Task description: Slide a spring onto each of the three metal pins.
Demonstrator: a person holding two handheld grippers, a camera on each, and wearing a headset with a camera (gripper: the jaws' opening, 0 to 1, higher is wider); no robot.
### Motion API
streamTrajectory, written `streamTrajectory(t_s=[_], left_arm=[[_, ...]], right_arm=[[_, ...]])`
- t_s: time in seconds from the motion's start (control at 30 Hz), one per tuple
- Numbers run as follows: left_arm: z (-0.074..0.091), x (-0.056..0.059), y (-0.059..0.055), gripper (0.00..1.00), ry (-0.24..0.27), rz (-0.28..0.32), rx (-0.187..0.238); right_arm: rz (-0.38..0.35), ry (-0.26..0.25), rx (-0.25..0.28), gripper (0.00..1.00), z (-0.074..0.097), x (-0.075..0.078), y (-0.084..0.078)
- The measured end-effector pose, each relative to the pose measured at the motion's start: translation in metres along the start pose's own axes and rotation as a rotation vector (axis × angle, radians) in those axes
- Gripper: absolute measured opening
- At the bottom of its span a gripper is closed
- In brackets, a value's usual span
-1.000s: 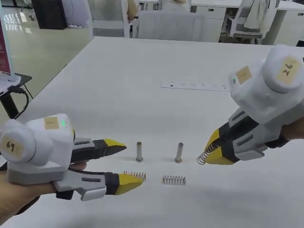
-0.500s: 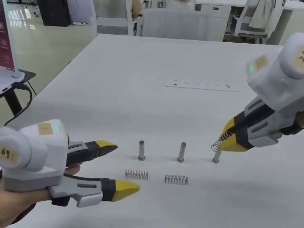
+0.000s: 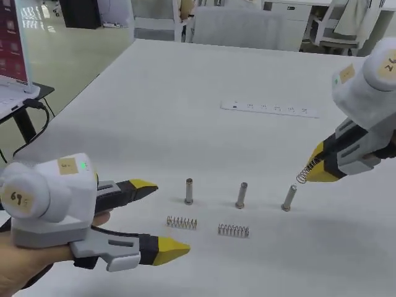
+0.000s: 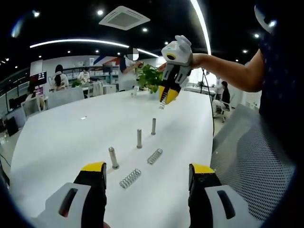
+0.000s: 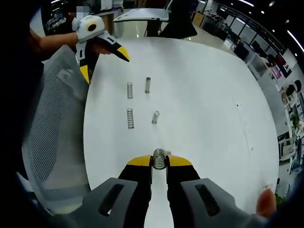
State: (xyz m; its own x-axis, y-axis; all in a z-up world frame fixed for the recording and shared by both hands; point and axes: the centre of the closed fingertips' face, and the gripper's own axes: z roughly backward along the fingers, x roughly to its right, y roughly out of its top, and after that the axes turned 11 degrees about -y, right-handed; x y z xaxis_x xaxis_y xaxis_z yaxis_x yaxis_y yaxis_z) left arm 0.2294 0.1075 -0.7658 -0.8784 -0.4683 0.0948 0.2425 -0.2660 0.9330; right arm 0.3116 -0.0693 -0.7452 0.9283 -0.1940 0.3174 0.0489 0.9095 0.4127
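Three short metal pins stand upright in a row on the white table [image 3: 185, 111]: left pin [image 3: 189, 190], middle pin [image 3: 241, 195], right pin [image 3: 288, 197]. Two springs lie flat in front of them, one [image 3: 182, 222] by the left pin, the other [image 3: 233, 231] by the middle pin. My right gripper [image 3: 318, 168] is shut on a third spring [image 3: 304, 172], held tilted just above and right of the right pin. That held spring [image 5: 159, 159] shows end-on between the right jaws. My left gripper [image 3: 162, 216] is open at the lower left, its jaws wide apart and holding nothing.
A white power strip [image 3: 270, 109] lies on the table beyond the pins. A laptop [image 3: 12, 62] sits on a side stand at far left. Chairs stand past the table's far edge. A mesh chair back [image 4: 256, 156] is close by me.
My right gripper has carried its spring right and upward, from beside the middle pin to above the right pin, which now stands uncovered. The left gripper has stayed open in place.
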Motion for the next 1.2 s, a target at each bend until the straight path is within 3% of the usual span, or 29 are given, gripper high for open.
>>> streamTrajectory(t_s=[0.5,1.2], left_arm=[[-0.004,0.004,-0.003,0.68,-0.003,-0.002,-0.012],[-0.002,0.003,-0.005,0.68,-0.003,-0.002,-0.012]], right_arm=[[0.021,0.018,-0.083,0.09,-0.027,0.009,-0.012],[-0.004,0.049,-0.121,0.09,-0.051,0.008,-0.021]])
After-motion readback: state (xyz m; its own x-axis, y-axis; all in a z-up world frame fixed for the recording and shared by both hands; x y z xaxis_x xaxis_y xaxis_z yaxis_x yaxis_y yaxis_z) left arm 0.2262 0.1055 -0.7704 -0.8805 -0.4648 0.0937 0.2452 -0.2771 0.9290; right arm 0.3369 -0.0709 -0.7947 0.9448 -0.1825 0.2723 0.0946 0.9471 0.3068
